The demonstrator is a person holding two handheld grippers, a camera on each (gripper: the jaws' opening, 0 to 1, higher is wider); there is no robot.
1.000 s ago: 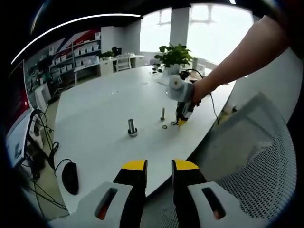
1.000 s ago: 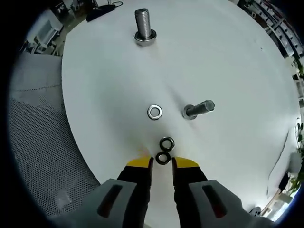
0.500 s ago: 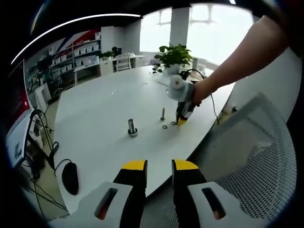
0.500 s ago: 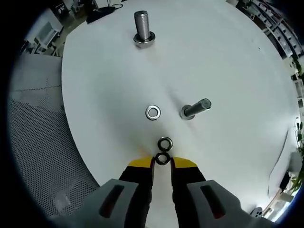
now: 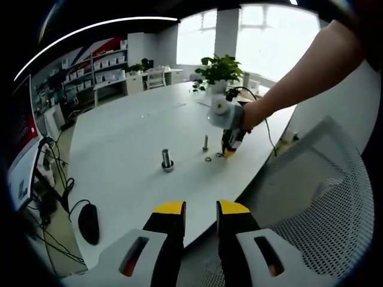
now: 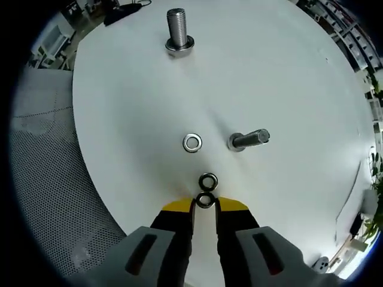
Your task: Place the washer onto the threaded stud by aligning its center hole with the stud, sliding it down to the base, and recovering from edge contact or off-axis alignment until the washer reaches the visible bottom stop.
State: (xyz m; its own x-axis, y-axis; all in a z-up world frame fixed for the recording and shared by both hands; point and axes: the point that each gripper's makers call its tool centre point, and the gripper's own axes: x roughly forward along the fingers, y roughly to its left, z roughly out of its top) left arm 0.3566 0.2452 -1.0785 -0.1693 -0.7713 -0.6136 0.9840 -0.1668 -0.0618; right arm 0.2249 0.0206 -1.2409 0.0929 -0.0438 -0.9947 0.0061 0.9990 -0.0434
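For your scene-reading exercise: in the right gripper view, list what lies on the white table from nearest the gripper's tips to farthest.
Dark ring washer between the tips → second dark ring washer → shiny silver washer → large threaded steel stud with washer at its base.

White table (image 6: 287, 78), silver-grey threaded stud (image 6: 177, 28), dark washer (image 6: 205, 201), silver washer (image 6: 192, 143), yellow-tipped right gripper (image 6: 204, 206), grey mesh chair (image 5: 317, 197).

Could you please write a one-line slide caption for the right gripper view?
Right gripper closes around a dark washer on the white table, two threaded studs ahead.
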